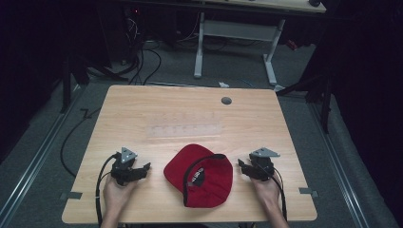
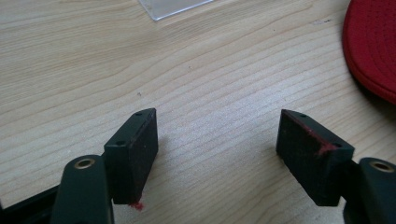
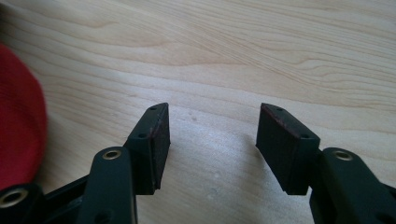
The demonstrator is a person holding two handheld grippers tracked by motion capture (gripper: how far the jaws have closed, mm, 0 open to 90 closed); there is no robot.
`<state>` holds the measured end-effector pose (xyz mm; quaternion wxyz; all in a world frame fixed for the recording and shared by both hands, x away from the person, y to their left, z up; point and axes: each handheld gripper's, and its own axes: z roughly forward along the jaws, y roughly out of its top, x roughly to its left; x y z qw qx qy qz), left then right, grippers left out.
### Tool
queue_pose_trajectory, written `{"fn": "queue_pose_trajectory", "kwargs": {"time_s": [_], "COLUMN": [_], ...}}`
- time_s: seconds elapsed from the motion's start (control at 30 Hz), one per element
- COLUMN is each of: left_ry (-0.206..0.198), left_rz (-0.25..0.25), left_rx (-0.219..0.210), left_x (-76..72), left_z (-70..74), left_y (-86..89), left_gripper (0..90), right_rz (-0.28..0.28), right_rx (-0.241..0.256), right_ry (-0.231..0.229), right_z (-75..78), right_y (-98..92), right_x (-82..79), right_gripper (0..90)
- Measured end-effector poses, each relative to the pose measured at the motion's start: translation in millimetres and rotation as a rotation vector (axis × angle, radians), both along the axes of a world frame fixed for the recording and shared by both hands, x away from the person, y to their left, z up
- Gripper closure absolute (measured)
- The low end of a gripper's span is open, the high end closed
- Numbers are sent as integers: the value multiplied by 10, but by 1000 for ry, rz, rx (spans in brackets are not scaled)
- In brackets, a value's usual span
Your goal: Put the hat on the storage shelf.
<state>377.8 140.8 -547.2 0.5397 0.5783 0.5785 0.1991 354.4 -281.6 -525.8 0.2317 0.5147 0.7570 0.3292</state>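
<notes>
The left gripper (image 1: 142,167) has its jaws wide apart, with nothing but bare table (image 1: 142,109) between them. The right gripper (image 1: 241,165) is the same, jaws apart and holding nothing. The red cap (image 1: 199,175) lies between both grippers near the front edge, its long axis running from far-left to near-right. White writing on its black part is too small to read.

Left gripper (image 1: 142,168) and right gripper (image 1: 243,166) low, facing inward, fingers (image 2: 133,154) of both spread wide.
</notes>
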Motion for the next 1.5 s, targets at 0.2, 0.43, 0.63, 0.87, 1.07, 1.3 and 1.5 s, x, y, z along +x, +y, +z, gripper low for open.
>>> {"fn": "queue_pose_trajectory", "kwargs": {"time_s": [0.2, 0.43, 0.63, 0.87, 1.07, 1.3, 1.5], "left_ry": [0, 1, 1, 1, 1, 1, 1], "left_rz": [0, 2, 5, 6, 6, 6, 7], "left_rx": [0, 1, 1, 2, 2, 2, 3], "left_x": [0, 2, 6, 10, 10, 10, 10], "left_z": [0, 0, 0, -1, -1, -1, -1], "left_y": [0, -1, -2, -1, -1, -1, -1], "left_gripper": [297, 294, 292, 292, 291, 291, 290], "right_rz": [13, 61, 136, 211, 249, 290, 309], "right_rx": [77, 151, 189, 199, 198, 200, 214], "right_ry": [-41, -58, -71, -62, -62, -45, -31], "right_z": [119, 224, 314, 347, 384, 381, 330], "right_y": [-67, -77, -8, 162, 287, 436, 561], "right_x": [-125, -232, -294, -261, -209, -102, -1], "right_gripper": [412, 377, 331, 303, 295, 295, 296]}}
